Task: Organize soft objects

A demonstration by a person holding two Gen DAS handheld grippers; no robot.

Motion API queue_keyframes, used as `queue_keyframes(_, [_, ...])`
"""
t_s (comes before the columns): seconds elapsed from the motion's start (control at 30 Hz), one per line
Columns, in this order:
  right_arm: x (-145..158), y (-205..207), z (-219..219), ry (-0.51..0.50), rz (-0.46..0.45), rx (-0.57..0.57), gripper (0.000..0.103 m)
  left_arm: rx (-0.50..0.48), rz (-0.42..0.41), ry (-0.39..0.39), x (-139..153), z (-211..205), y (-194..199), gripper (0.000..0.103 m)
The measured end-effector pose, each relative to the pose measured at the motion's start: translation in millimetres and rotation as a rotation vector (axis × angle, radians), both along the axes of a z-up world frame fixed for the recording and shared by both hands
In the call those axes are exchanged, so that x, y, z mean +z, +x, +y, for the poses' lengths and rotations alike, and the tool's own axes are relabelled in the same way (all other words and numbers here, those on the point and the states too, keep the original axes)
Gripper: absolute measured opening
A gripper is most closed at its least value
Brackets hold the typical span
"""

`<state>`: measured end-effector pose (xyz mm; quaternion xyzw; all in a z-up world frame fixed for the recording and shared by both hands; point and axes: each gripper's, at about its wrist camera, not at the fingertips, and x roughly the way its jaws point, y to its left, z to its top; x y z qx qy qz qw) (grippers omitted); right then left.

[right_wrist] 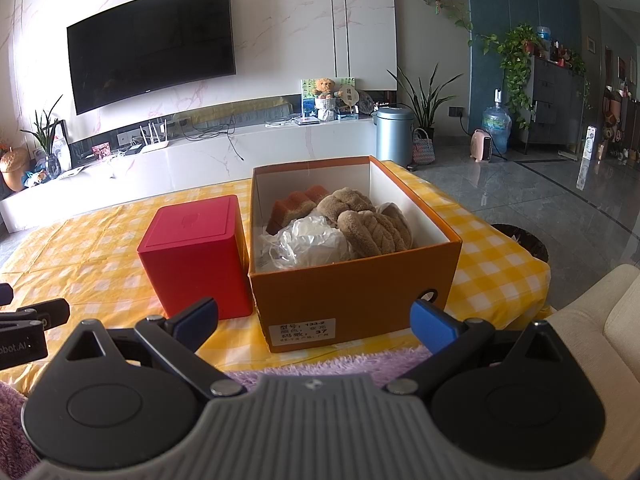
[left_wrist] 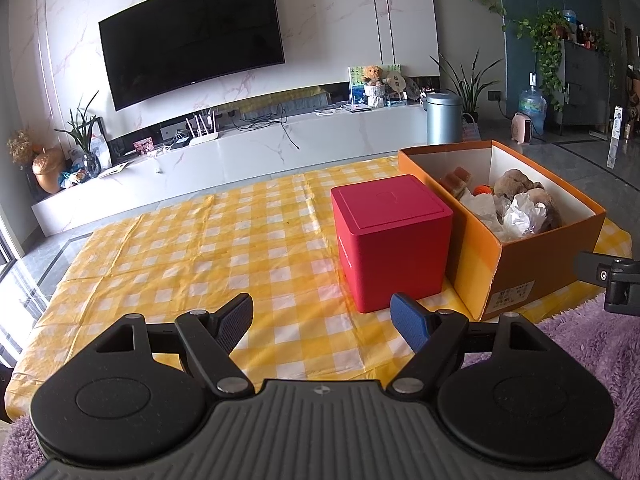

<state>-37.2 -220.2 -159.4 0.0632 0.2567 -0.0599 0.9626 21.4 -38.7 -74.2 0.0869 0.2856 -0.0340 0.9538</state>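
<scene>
Left wrist view. Left gripper [left_wrist: 322,322] fills the foreground, its jaws spread wide and holding nothing, poised over the near edge of the yellow checked cloth [left_wrist: 192,248]. A closed red box [left_wrist: 390,240] stands at about 1 o'clock from the jaws. The open orange box [left_wrist: 532,256] lies beyond it at about 2 o'clock, touching or just beside the red box, its long axis running away from the camera toward the upper left. Soft items show inside: a brown plush [left_wrist: 520,188] and crumpled white plastic [left_wrist: 516,212].

Right wrist view. Right gripper [right_wrist: 314,320] is likewise parted and empty, low over a purple fleece [right_wrist: 320,364] at the cloth's edge. The orange box [right_wrist: 352,292] sits almost dead ahead at 12 o'clock, its labelled short end facing the jaws; the red box [right_wrist: 196,256] lies at 11 o'clock. Within the orange box, the plush [right_wrist: 368,220] lies right of the plastic [right_wrist: 312,244], with an orange sponge-like piece [right_wrist: 296,204] behind them. Judged from this alignment, the right gripper is the nearer and squarer to the contents.
</scene>
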Motion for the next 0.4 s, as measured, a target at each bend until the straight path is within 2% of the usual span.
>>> queue_keyframes(0.4, [-0.3,0.2,-0.1,-0.001,0.0,0.001,0.1,-0.001,-0.002,-0.008,2.9,-1.0,0.5,0.092])
